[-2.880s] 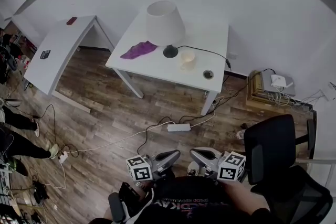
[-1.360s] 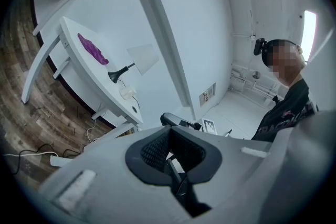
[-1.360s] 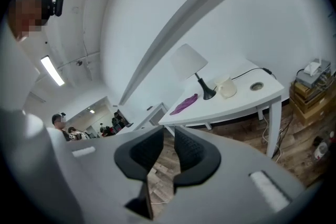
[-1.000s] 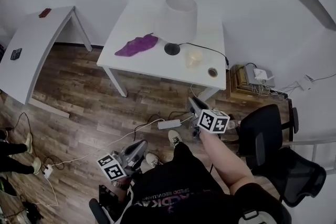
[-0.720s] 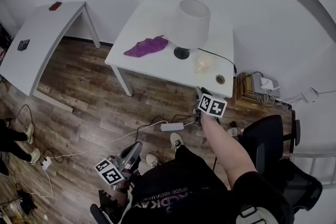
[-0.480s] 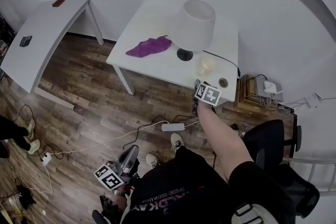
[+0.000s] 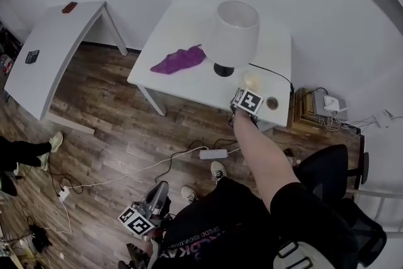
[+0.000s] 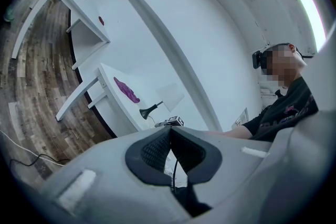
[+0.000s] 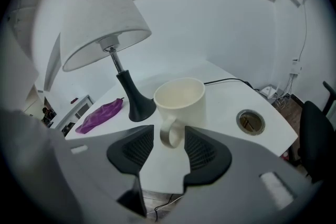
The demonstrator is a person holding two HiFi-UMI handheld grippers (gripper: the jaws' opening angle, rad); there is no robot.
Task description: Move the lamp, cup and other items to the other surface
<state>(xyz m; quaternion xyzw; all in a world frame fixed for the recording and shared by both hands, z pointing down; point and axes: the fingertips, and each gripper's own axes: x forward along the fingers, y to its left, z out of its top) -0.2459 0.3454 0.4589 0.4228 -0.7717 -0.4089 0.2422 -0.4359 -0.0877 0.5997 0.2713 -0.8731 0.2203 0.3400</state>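
White table (image 7: 189, 82), empty cup (image 9: 181, 99), handle inside right claw (image 9: 169, 140), jaws just widening

The white surface (image 7: 189, 82) by the wall carried a lamp (image 7: 234, 34), a purple cloth (image 7: 178, 60) left of its base, a cup (image 7: 252, 80) just beside the base, and a round cable port (image 7: 272, 102). The second surface (image 7: 50, 41), well apart, bore a small red item (image 7: 68, 7) and a small dark item (image 7: 32, 56).
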